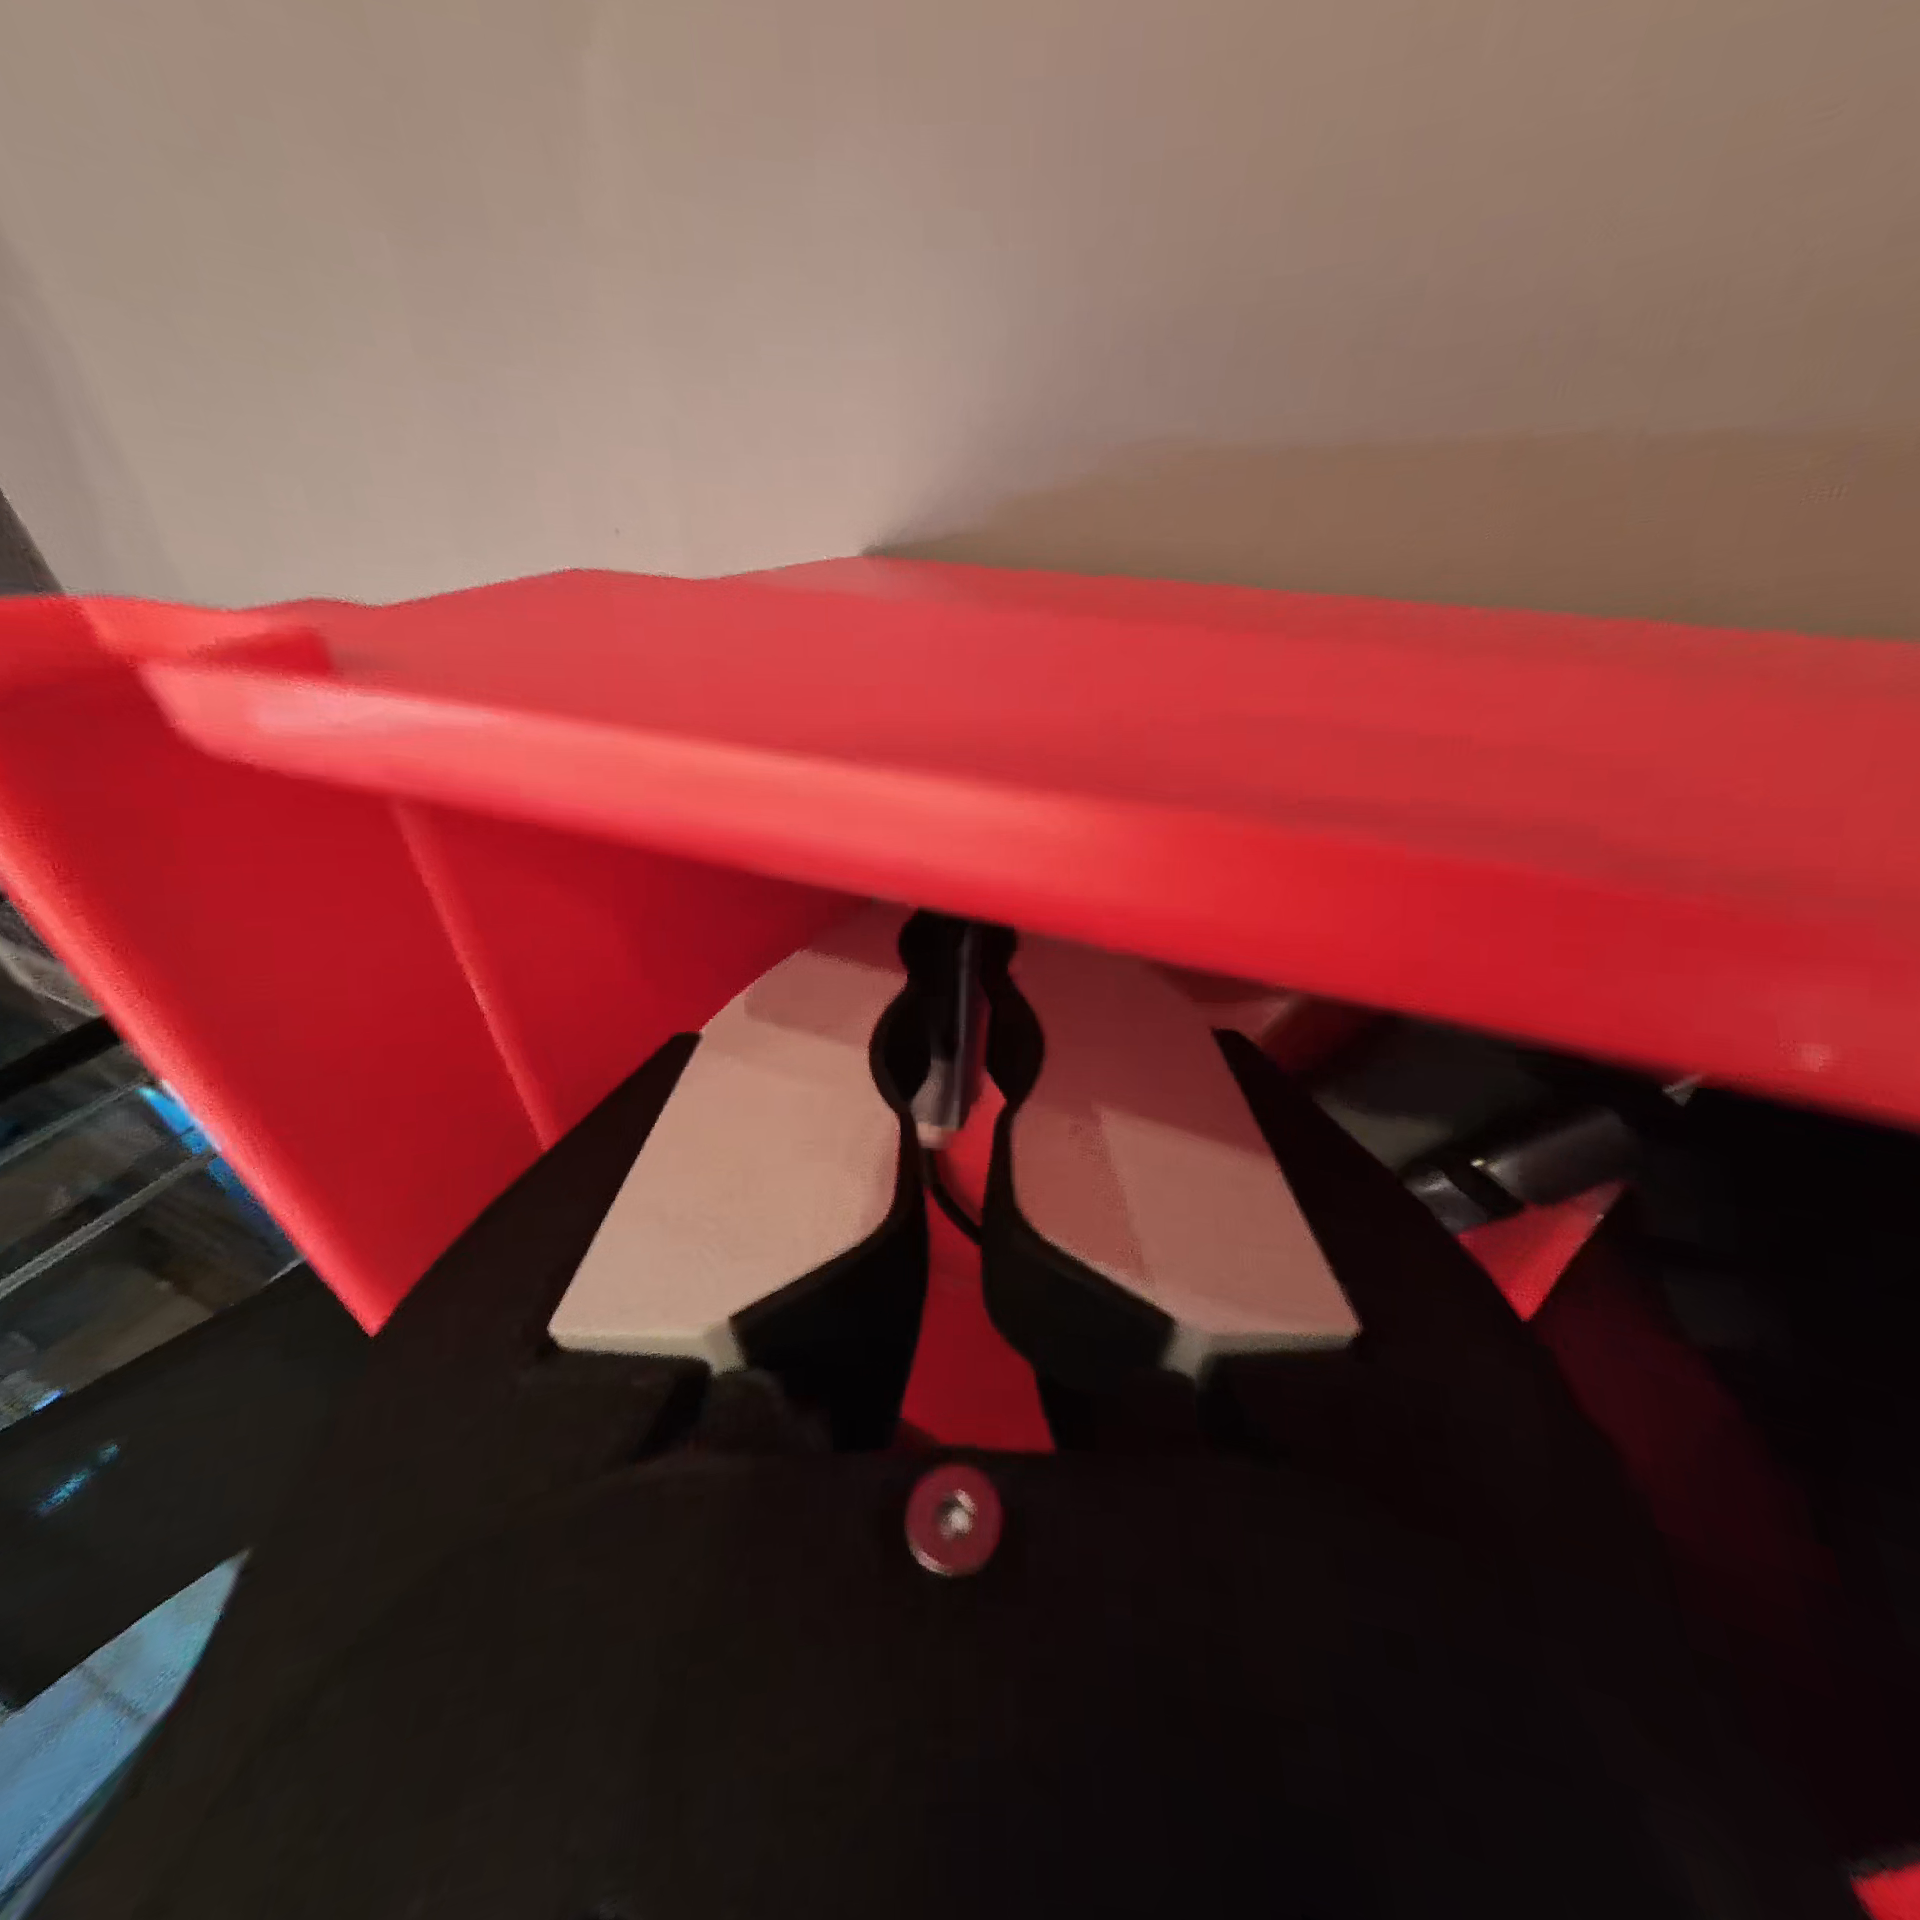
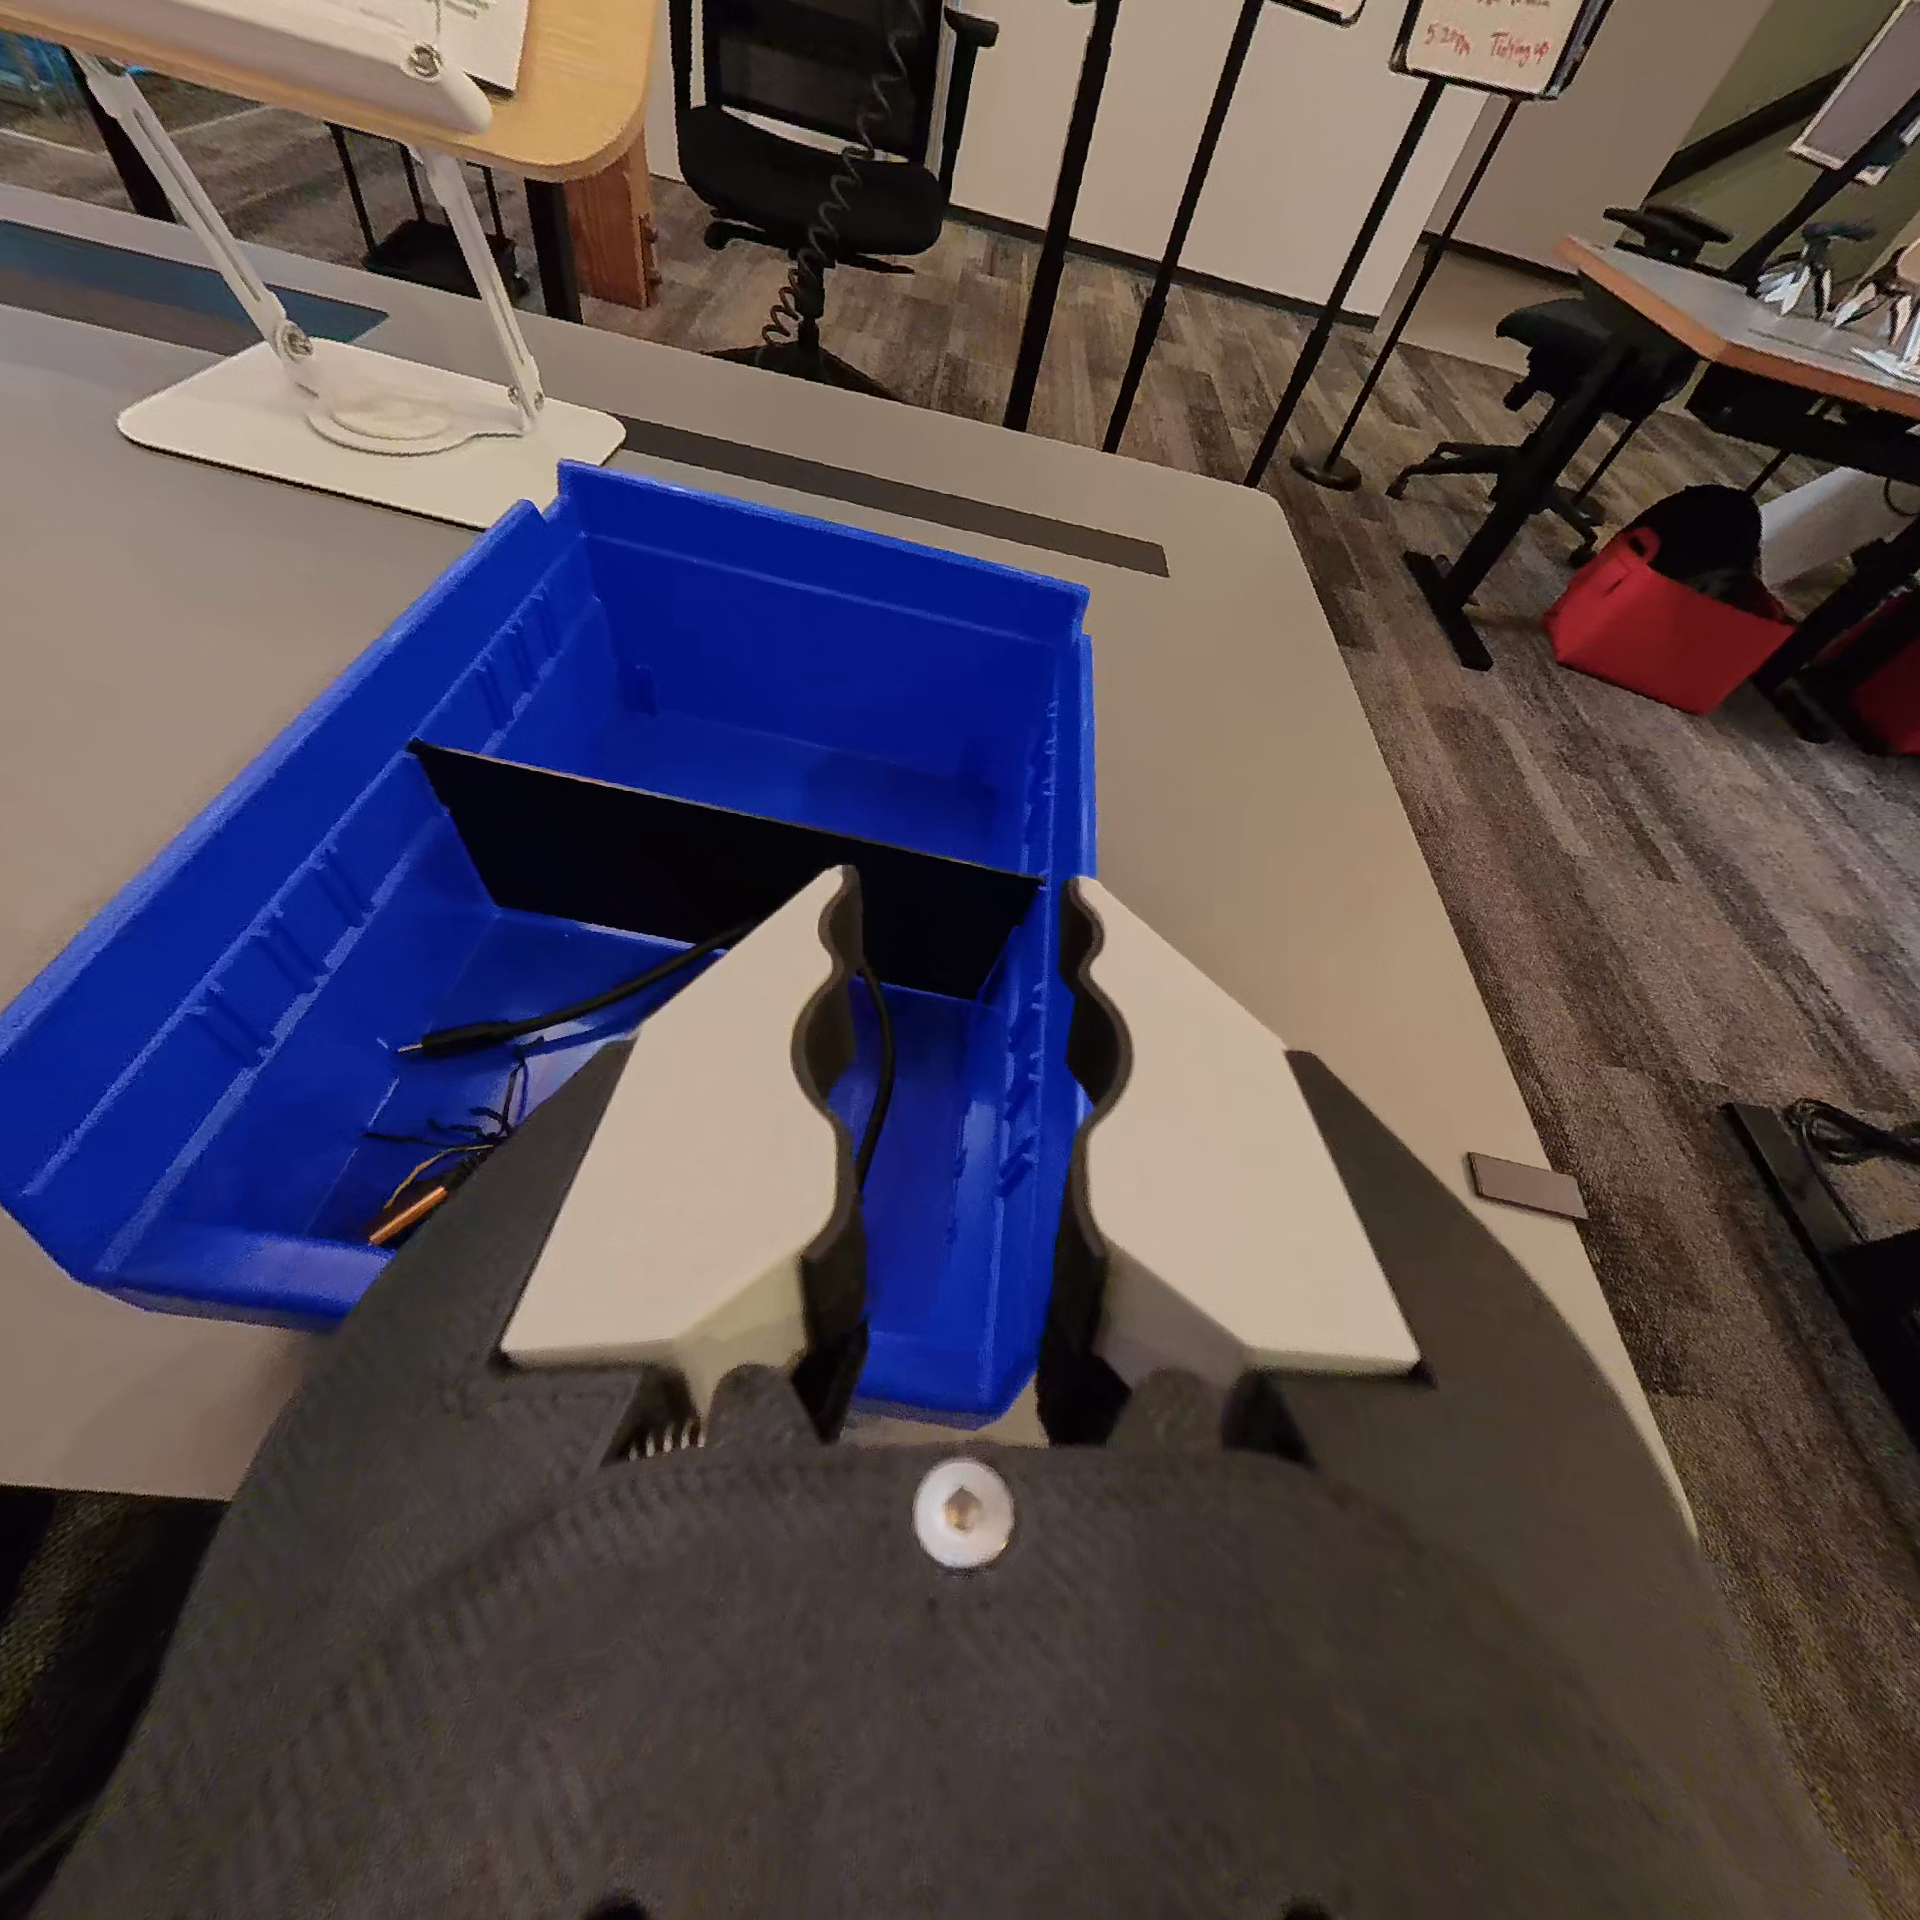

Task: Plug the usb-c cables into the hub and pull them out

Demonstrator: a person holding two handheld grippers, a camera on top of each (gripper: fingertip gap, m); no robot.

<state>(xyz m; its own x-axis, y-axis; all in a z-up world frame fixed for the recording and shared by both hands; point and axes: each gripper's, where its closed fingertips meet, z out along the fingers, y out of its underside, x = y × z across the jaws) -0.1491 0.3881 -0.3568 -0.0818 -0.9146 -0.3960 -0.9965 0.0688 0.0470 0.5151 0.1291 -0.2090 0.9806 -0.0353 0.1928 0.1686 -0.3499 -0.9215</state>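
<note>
In the left wrist view my left gripper (image 1: 956, 940) reaches under the rim of a red bin (image 1: 1039, 790). It is shut on a thin grey plug-like piece (image 1: 951, 1049) with a black cable (image 1: 951, 1195) trailing back toward the camera; I cannot tell whether it is a plug or the hub's edge. Another dark grey connector (image 1: 1507, 1164) lies to the right in the red bin. In the right wrist view my right gripper (image 2: 966, 883) is open and empty above a blue bin (image 2: 260, 914). A black usb-c cable (image 2: 878, 1081) runs between its fingers in the bin, with its plug (image 2: 457, 1039) at the left.
A black divider (image 2: 675, 842) splits the blue bin; its far half holds nothing. A copper-coloured piece (image 2: 410, 1216) with thin wires lies in the near half. A white lamp base (image 2: 364, 416) stands on the grey table (image 2: 1195, 675). Chairs and stands are beyond the table edge. One gripper's finger ends stand about 75 centimetres off the other's. From the left gripper's tips to the dark grey connector (image 1: 1507, 1164) is close to 9 centimetres.
</note>
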